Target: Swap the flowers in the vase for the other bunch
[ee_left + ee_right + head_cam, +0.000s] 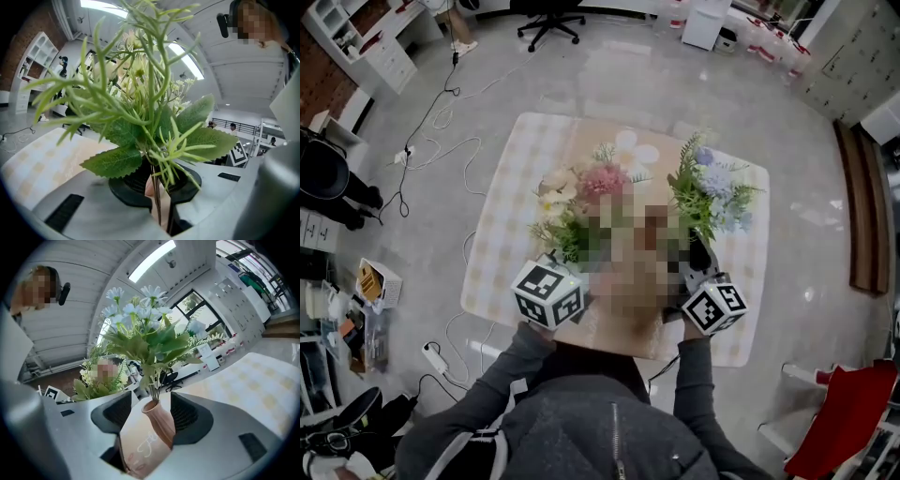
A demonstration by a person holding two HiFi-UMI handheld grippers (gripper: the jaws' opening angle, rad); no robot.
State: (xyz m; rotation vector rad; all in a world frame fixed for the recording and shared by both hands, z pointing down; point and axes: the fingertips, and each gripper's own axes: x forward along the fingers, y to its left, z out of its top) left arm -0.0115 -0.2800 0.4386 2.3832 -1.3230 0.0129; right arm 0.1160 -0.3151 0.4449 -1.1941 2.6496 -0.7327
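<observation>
Terracotta-pink, the little vase (pixel 160 423) sits in the gap between the jaws of the right gripper (pixel 151 414). That claw is released: both ribbed pads stand clear of the vase's sides, and nothing is being squeezed. The vase leans a little in the right gripper view, and the gripper's body hides its foot. Rising out of its neck is the blue-and-white bunch (pixel 712 192), pale daisy-like heads over broad green leaves.

Across from it, the left gripper (pixel 159 190) is clenched on the thin stems of the other bunch (pixel 577 202), which has pink and cream blooms with ferny greenery. The stems are pinched right at the jaw line. Serrated leaves (pixel 115 161) spread just above the pads and the rest stands upright over the claw.

From above, the two bunches are side by side over the table (pixel 502 234), the pink one to the person's left and the blue one to the right, near each other but not tangled. The table has a pale checked cloth with a plain beige strip down the middle. Each gripper's marker cube shows close to the person's chest, the left one (pixel 548 292) and the right one (pixel 713 307), with grey sleeves (pixel 511 361) behind them.

Around the table, cables (pixel 441 122) trail over the grey floor. A black office chair (pixel 548 23) stands at the far side, and something red (pixel 848 412) sits near the person's right.
</observation>
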